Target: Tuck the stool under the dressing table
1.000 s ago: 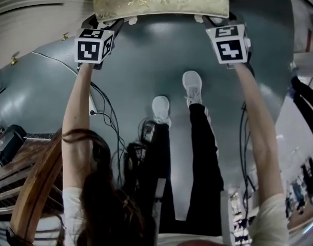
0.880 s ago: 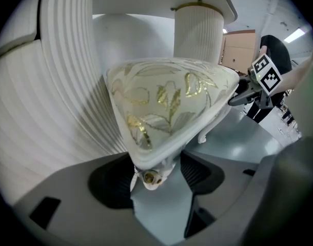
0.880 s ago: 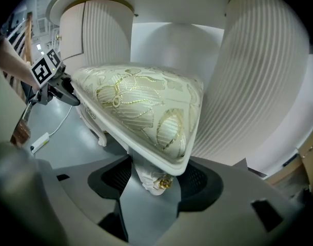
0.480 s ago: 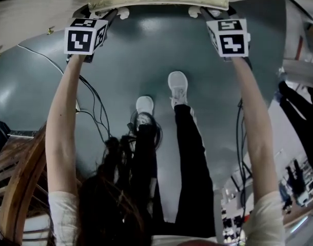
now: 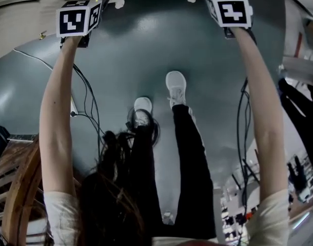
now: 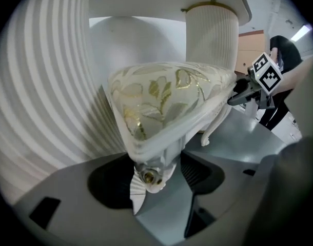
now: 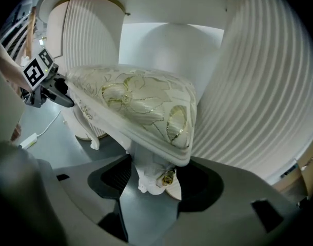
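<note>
- Left claw (image 6: pixel 155 174) pinches the stool (image 6: pixel 167 101) by its near left corner leg. The gold-knobbed leg top sits between the pads at lower centre.
- Right claw (image 7: pixel 157 178) pinches the near right corner leg in the same way, with a pad on each side.
- The stool's cream, gold-patterned cushion fills mid frame in both gripper views. It lies in the gap between the two fluted pedestals of the white bench (image 6: pixel 210 35), whose top crosses the upper edge.
- The left pedestal (image 6: pixel 38 86) fills the left of the left gripper view, just beside the cushion's corner.
- The right pedestal (image 7: pixel 259 86) crowds the right of the right gripper view likewise.
- A white cable (image 7: pixel 38 132) lies on the grey-blue floor (image 5: pixel 136 50) at that view's left edge.
- In the head view, white shoes (image 5: pixel 176 83) stand at centre, black cables (image 5: pixel 90 101) trail at the left, and a wooden frame (image 5: pixel 18 188) sits at lower left.
</note>
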`<action>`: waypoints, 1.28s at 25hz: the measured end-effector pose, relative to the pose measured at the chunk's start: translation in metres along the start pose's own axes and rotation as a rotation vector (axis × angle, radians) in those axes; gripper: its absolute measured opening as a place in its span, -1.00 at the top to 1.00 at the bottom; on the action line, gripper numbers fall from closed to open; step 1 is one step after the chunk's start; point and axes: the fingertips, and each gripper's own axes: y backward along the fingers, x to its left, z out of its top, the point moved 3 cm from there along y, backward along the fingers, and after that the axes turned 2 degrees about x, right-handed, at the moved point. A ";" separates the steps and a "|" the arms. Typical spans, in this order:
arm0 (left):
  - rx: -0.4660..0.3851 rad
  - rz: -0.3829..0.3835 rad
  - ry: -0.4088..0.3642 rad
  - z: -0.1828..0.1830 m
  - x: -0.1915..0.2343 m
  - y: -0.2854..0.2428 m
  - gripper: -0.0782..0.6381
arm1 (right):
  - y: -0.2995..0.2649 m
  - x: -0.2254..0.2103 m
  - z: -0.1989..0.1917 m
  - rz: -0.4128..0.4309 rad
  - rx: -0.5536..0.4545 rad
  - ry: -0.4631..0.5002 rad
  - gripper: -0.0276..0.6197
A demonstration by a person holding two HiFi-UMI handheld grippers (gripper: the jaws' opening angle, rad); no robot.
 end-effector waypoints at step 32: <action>-0.164 0.079 0.442 0.002 -0.091 0.129 0.76 | 0.132 0.045 -0.010 0.000 -0.081 -0.182 0.91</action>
